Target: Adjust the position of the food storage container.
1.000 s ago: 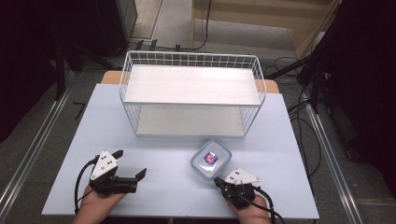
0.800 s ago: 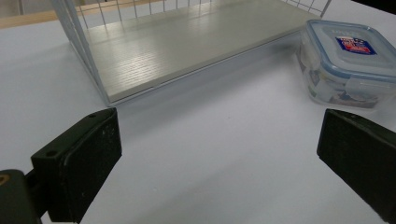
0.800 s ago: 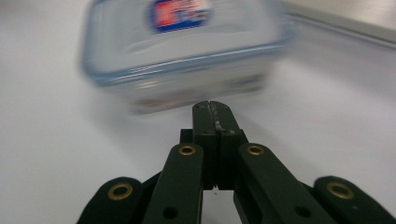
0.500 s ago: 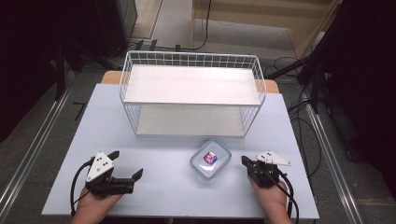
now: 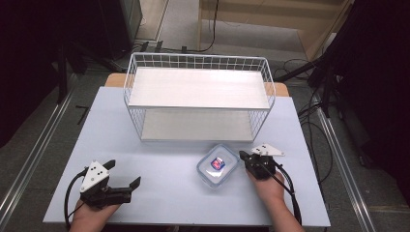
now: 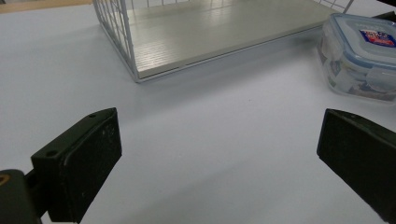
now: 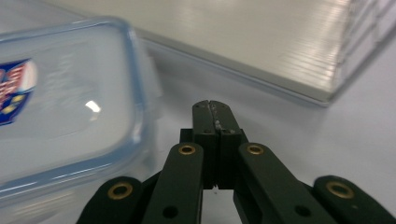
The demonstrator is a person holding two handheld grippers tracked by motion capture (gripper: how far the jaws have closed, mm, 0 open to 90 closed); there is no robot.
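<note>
"Two grippers on the pale blue table (image 5: pixel 169 183); how do they stand?"
"Left gripper (image 5: pixel 123 175) sits low at the near left, jaws spread wide with nothing between them. Right gripper (image 5: pixel 243 156) has its jaws pressed together, empty, just beside the container's right edge."
"And the container?"
"Clear lidded box (image 5: pixel 218 166) with a blue rim and a red-blue label, flat on the table, near the front of the white wire rack (image 5: pixel 198 99), right of centre"

The food container (image 7: pixel 65 98) is running off the right gripper view's left edge, blurred. Its label (image 5: pixel 217 164) is showing too small to read from above.
</note>
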